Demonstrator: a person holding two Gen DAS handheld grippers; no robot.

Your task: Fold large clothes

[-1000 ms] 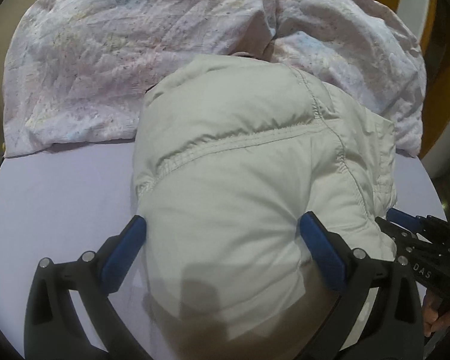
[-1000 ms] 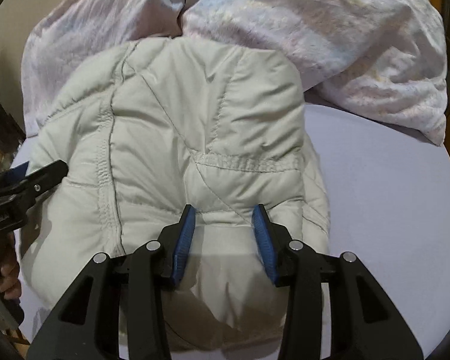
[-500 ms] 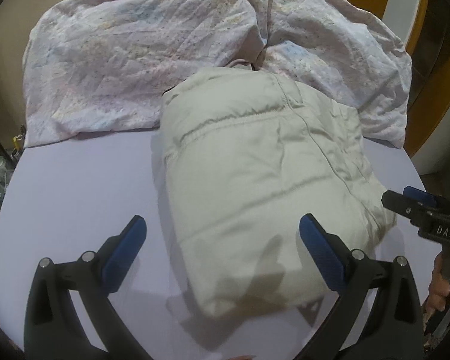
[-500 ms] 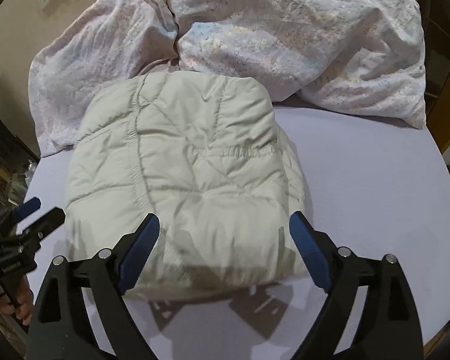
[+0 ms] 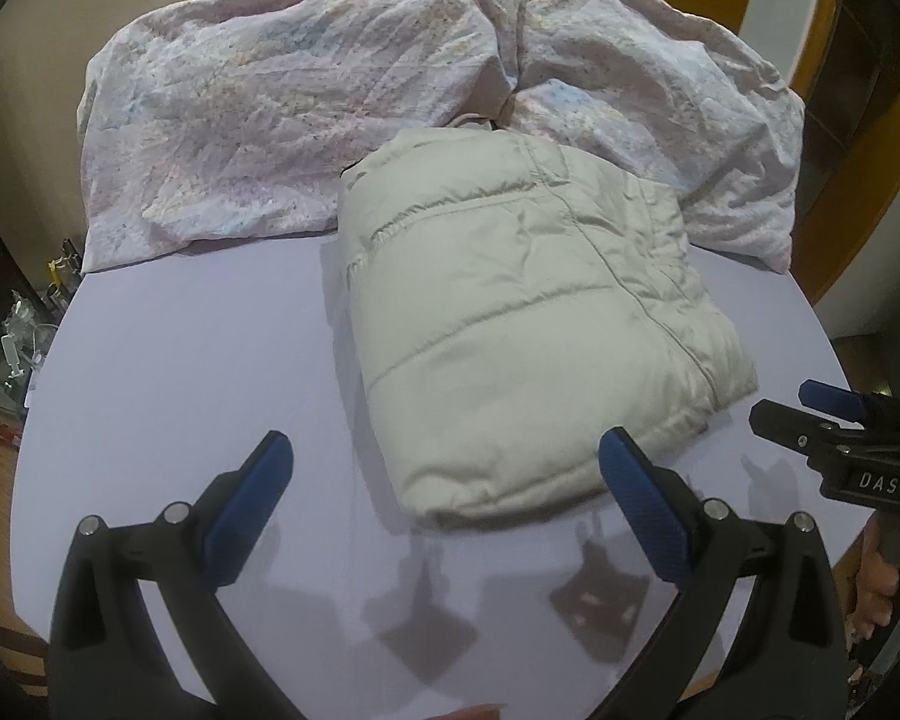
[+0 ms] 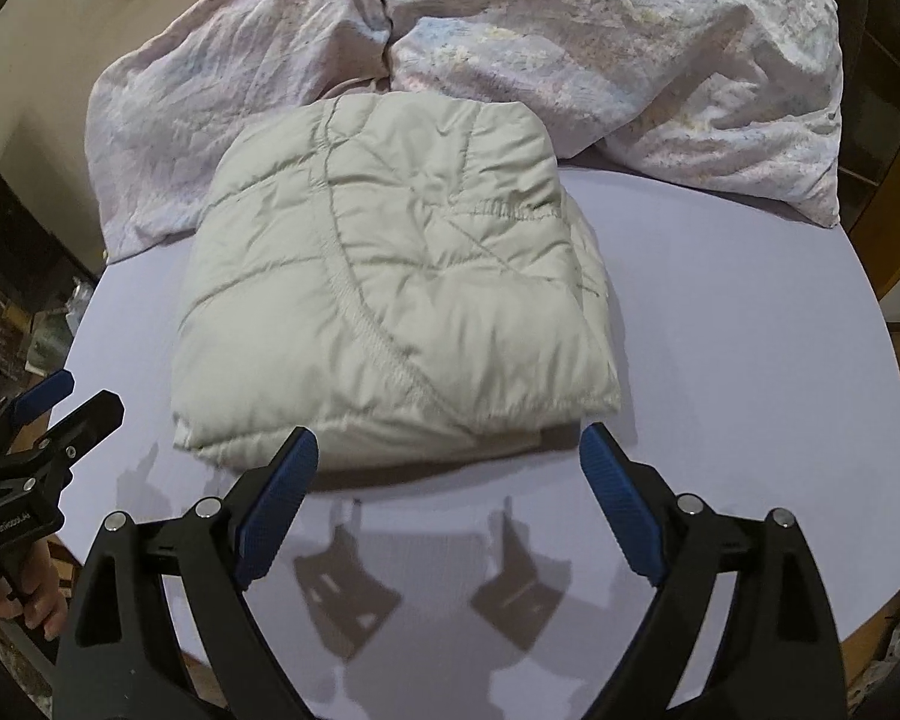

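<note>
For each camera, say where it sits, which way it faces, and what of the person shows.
Left wrist: rides on the left tool, tilted down over the lilac table; sees the folded cream jacket, the right tool and fingers at right.
Right wrist: rides on the right tool, tilted down likewise; sees the folded cream jacket, the left tool and a hand at left.
Shared: jacket, table, crumpled floral quilt, both tools open, empty.
</note>
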